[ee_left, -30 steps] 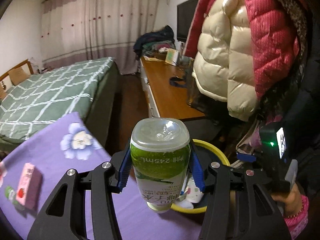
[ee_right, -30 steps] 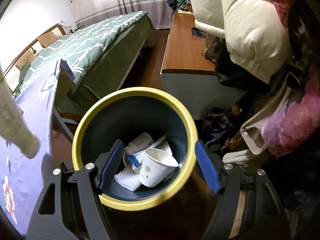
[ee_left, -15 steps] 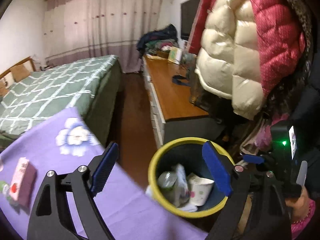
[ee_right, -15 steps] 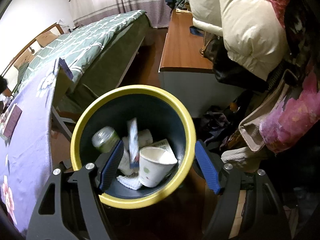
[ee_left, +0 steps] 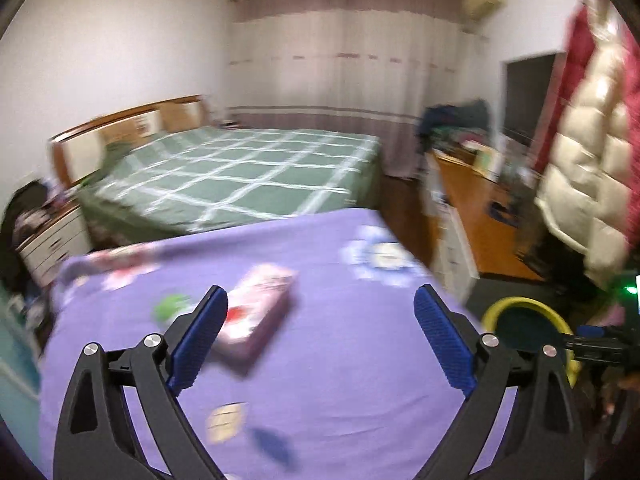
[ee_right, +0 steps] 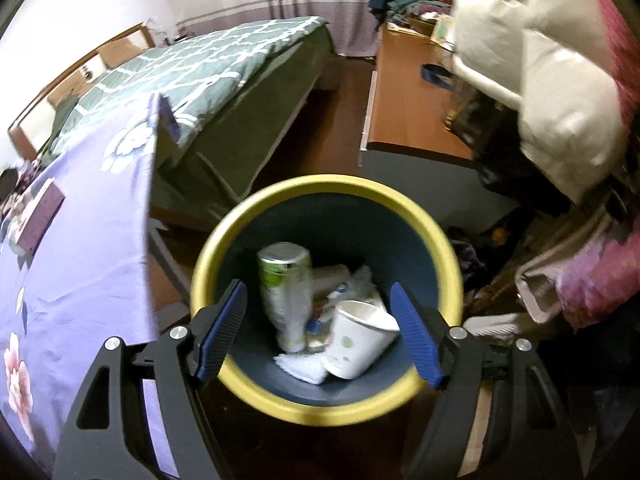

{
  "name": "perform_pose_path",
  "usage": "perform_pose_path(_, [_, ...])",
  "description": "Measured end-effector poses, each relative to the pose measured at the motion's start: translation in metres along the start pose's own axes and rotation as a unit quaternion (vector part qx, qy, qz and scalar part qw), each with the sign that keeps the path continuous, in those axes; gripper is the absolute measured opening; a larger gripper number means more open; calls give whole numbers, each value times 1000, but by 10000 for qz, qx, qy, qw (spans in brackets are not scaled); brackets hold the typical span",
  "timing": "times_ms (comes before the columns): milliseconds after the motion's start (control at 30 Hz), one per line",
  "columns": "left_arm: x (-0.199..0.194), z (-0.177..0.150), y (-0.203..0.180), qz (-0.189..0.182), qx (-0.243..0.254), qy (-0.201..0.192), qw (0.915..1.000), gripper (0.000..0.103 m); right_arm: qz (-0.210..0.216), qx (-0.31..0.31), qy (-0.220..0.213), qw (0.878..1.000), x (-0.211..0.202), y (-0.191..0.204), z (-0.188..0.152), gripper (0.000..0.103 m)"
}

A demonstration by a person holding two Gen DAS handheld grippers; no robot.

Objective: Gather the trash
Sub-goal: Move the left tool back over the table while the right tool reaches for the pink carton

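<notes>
My left gripper (ee_left: 320, 296) hangs over the purple flowered tablecloth (ee_left: 360, 360), its jaws opening with nothing between them. Just beyond its left pad lies a pink drink carton (ee_left: 256, 312), with a small green item (ee_left: 172, 306) to its left. A pale wrapper (ee_left: 226, 424) and a dark blue scrap (ee_left: 276, 446) lie nearer on the cloth. My right gripper (ee_right: 316, 288) stands open above the yellow-rimmed bin (ee_right: 224, 240). Inside the bin are the green-labelled bottle (ee_right: 286, 280), a paper cup (ee_right: 360, 340) and crumpled tissue. The bin (ee_left: 516, 302) shows off the table's right edge.
A green checked bed (ee_left: 248, 172) stands behind the table. A wooden-topped cabinet (ee_right: 404, 100) runs along the right side, with puffy jackets (ee_right: 540, 80) hanging above it. Dark wooden floor (ee_right: 332, 120) lies between bed and cabinet. Bags and clothes sit right of the bin.
The left gripper let the green bottle go, and it now lies in the bin. That gripper opened wide and swung left over the table. The right gripper shifted slightly over the bin.
</notes>
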State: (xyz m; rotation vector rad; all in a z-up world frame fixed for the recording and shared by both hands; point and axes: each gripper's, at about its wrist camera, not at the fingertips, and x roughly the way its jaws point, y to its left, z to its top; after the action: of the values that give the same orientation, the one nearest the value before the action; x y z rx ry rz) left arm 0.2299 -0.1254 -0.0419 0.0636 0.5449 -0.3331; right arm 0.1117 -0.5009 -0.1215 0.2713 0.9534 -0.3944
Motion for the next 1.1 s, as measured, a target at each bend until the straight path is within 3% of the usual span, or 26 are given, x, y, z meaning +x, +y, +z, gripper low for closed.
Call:
perform_pose_path(200, [-7, -26, 103, 1035, -595, 36, 9928, 93, 351, -412, -75, 9985, 0, 61, 18, 71])
perform_pose_path(367, [-5, -53, 174, 1903, -907, 47, 9775, 93, 895, -798, -151, 9927, 0, 136, 30, 71])
perform_pose_path(467, [2, -63, 200, 2190, -1094, 84, 9695, 93, 1313, -1132, -136, 9848, 1, 193, 31, 71])
perform_pose_path(667, [6, -86, 234, 2223, -1621, 132, 9613, 94, 1691, -1964, -44, 9658, 11, 305, 19, 71])
perform_pose_path(800, [15, -97, 246, 2131, -1791, 342, 9599, 94, 1726, -2142, 27, 9614, 21, 349, 17, 71])
perform_pose_path(967, [22, -93, 239, 2049, -1778, 357, 9618, 94, 1662, -2211, 121, 9609, 36, 383, 18, 71])
perform_pose_path(1100, [23, -90, 229, 2070, -1629, 331, 9641, 94, 1443, -2176, 145, 9652, 48, 386, 22, 71])
